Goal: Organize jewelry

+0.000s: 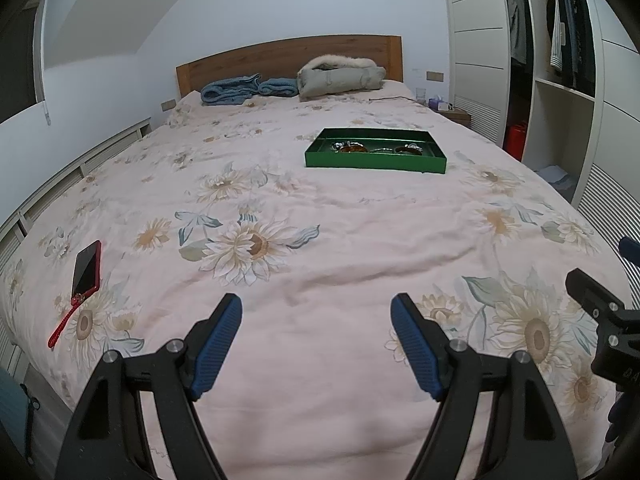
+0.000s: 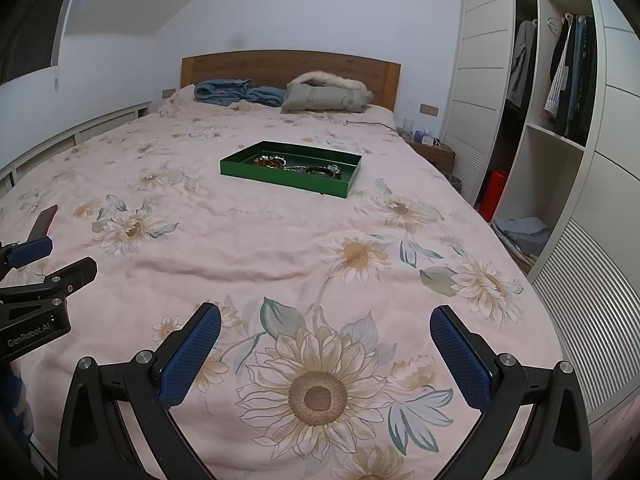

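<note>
1. A bed [image 1: 320,280] with a flowered cover fills both views.
2. A green tray [image 2: 288,182] sits mid-bed, jewelry [image 2: 298,166] inside; sorted or awaiting sorting, I cannot tell.
3. Left claw [image 1: 316,312] and right claw [image 2: 326,326] gape wide, empty, well short of it.

- The left gripper [image 1: 316,312] hovers over the near end of the bed, jaws spread wide, nothing between its blue pads [image 1: 218,344].
- The right gripper [image 2: 325,326] hovers beside it, level with it, jaws likewise wide apart and empty.
</note>
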Demonstrator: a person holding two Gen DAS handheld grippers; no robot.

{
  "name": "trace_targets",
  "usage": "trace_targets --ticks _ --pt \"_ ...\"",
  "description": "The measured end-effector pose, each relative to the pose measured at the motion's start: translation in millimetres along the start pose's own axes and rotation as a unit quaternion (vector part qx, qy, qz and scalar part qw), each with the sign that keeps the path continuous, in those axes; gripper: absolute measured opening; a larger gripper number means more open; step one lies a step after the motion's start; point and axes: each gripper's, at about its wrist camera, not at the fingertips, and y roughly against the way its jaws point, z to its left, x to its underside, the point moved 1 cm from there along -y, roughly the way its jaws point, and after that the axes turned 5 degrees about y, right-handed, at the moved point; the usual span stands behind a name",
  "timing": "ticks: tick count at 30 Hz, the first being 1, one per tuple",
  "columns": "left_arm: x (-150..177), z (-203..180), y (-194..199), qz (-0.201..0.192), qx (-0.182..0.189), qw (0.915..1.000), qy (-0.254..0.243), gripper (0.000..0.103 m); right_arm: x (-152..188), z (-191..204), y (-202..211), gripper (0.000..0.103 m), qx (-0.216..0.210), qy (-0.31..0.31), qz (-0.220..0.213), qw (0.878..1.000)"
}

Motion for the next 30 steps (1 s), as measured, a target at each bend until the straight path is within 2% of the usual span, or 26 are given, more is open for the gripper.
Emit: trace_targets --ticks 9,30 --pt "-2 5 -2 -0.001 0.002 1.0000 0.006 0.076 0 0 0 0.103 0.000 0.000 0.000 1.000" --pt "3 7 -16 0.029 0.011 0.9992 0.024 0.076 4 0 -14 0.103 0.000 -0.001 0.015 1.000"
